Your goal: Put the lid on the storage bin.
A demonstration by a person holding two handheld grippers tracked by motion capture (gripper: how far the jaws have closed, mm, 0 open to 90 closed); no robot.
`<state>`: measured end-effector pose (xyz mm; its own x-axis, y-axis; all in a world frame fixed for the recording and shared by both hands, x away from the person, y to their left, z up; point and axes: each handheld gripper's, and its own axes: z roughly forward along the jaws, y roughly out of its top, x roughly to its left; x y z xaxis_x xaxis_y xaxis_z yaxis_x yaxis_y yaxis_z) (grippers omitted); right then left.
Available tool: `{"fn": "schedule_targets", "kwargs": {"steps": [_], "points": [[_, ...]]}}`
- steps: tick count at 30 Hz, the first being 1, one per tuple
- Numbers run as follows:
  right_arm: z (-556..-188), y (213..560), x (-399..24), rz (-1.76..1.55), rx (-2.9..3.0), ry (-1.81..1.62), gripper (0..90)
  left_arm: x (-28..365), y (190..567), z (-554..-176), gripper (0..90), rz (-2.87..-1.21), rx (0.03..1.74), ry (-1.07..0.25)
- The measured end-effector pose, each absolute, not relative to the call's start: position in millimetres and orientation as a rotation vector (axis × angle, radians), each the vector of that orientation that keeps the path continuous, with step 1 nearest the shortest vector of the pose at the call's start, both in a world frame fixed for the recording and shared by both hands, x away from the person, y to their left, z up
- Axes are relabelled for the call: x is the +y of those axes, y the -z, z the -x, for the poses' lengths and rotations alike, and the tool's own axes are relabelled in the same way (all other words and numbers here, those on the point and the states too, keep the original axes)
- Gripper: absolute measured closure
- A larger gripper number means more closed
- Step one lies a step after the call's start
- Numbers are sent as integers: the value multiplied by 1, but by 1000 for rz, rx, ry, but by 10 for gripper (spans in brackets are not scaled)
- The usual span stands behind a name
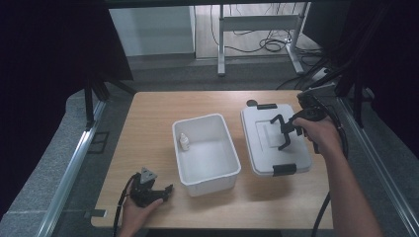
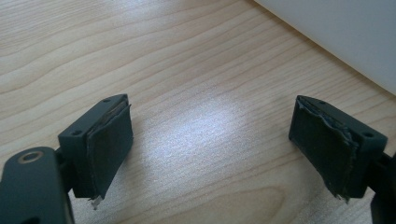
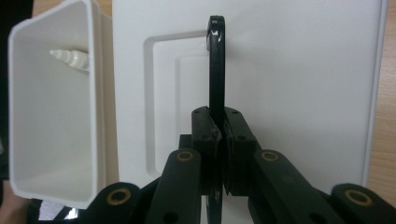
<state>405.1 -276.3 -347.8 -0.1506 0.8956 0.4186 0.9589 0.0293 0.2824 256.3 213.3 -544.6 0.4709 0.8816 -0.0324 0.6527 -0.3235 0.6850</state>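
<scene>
A white lid with black clips at its far and near ends sits right of an open white bin. My right gripper is over the lid, shut on its thin black handle. In the right gripper view the handle stands edge-on between the closed pads of that gripper, above the lid. Whether the lid touches the table I cannot tell. A small white bottle stands inside the bin. My left gripper rests at the table's front left, open over bare wood.
The wooden table has bare room left of the bin. A small dark round object lies at the back edge behind the lid. Beyond the table are desk legs and floor cables. The bin's wall is close on the left in the right gripper view.
</scene>
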Motion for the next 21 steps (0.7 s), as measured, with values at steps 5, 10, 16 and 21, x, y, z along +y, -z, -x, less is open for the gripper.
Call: {"fn": "schedule_targets", "kwargs": {"steps": [5,10,16,21], "points": [[-404,341,-270,1941,-2160,790,852,213,544,-256,135,-2084,1267,-462],[-401,334,-265,1931,-2170,796,852,213,544,-256,136,-2084,1268,-463],[-398,325,-259,1912,-2186,816,852,213,544,-256,136,-2085,1267,-462],[-398,321,-255,1906,-2182,842,852,213,544,-256,136,-2084,1267,-463]]}}
